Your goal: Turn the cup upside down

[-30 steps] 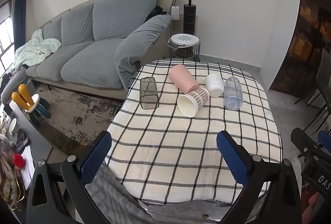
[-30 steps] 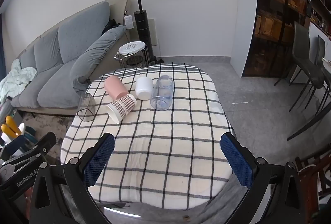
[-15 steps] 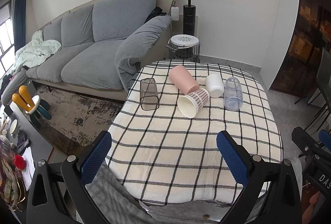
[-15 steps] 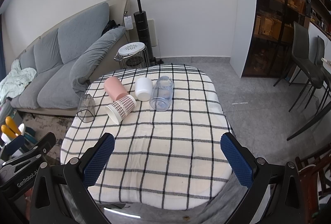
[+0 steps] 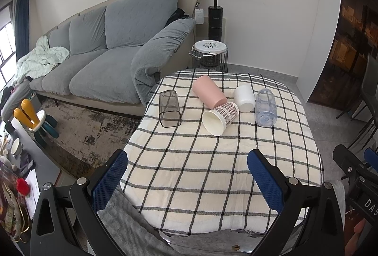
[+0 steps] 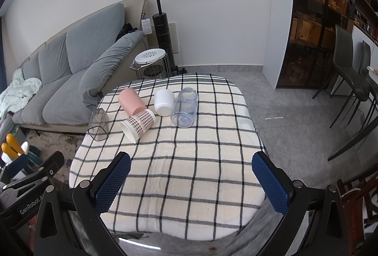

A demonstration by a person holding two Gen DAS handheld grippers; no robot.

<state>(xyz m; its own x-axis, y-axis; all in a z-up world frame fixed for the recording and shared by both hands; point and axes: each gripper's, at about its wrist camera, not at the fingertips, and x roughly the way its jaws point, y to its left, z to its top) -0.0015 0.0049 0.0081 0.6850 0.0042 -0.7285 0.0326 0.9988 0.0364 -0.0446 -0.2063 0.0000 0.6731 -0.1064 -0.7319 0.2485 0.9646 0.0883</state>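
Left wrist view: five cups lie on their sides at the far half of the checked tabletop [image 5: 212, 168]. The smoky cup [image 5: 169, 108] is square-sided and see-through, mouth toward the camera. The pink cup [image 5: 208, 91] slants, its long axis running far-left to near-right, touching the paper cup [image 5: 219, 115], which has a houndstooth wall and a white mouth facing near-left. The white cup [image 5: 245, 98] and the clear cup [image 5: 265, 106] lie side by side, axes running away from the camera. The left tongs [image 5: 187, 181] and right tongs [image 6: 191, 182] are spread wide over the near edge, holding nothing.
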